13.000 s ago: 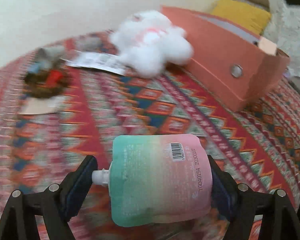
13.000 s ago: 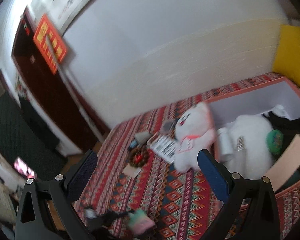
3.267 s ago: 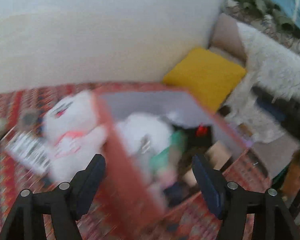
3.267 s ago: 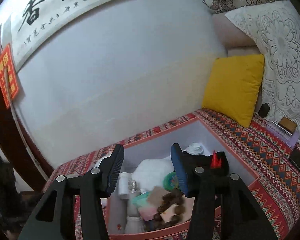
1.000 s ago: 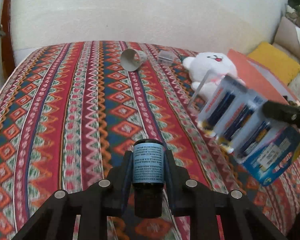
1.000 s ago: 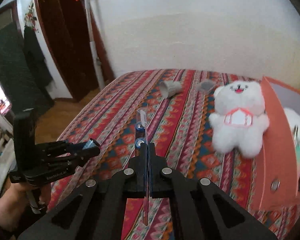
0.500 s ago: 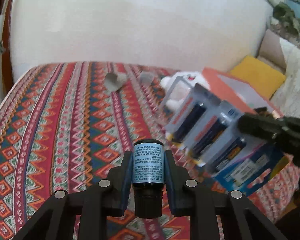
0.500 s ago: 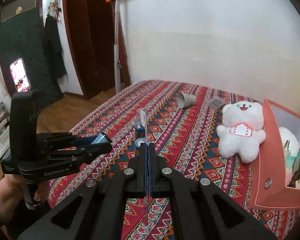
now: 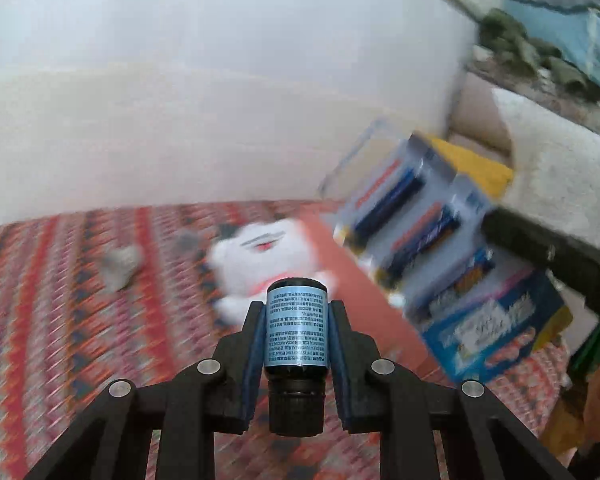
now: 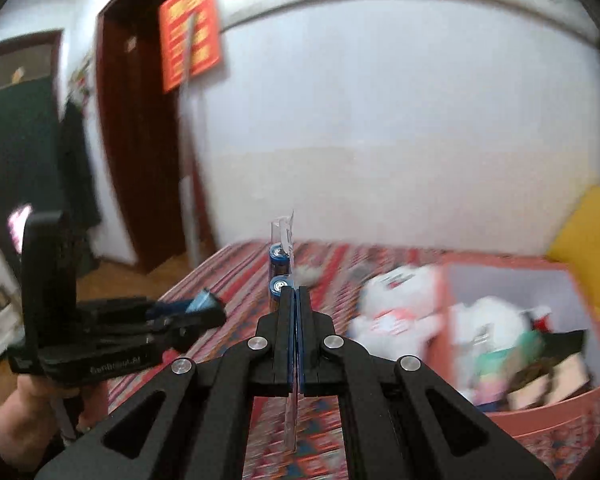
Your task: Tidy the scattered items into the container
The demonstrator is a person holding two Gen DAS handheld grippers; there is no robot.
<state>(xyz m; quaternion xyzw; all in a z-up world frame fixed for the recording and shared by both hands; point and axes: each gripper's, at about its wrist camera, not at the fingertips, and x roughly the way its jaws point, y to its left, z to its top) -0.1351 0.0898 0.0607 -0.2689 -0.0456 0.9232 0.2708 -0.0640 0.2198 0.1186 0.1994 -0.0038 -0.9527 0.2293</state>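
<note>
Both hands loaded and headed for the box

Nearest, the left gripper (image 9: 296, 344) was clenched on a small dark bottle (image 9: 296, 332) with a pale blue label, print too tiny to read, cap end toward the camera. The right gripper (image 10: 294, 340) was pinched tight on the thin edge of a battery blister pack (image 9: 432, 252); the card's blue lower part had writing, but it was too blurred to make out. Looked like the carry step: next each needs to get over the open orange box (image 10: 540, 424) at the right and let go above the stuff already inside. Farther out, a white plush bear (image 10: 396, 304) lay on the patterned cover just left of the box, not yet tidied. A red sign with yellow writing (image 10: 190, 32) hung by the door, unreadable.
</note>
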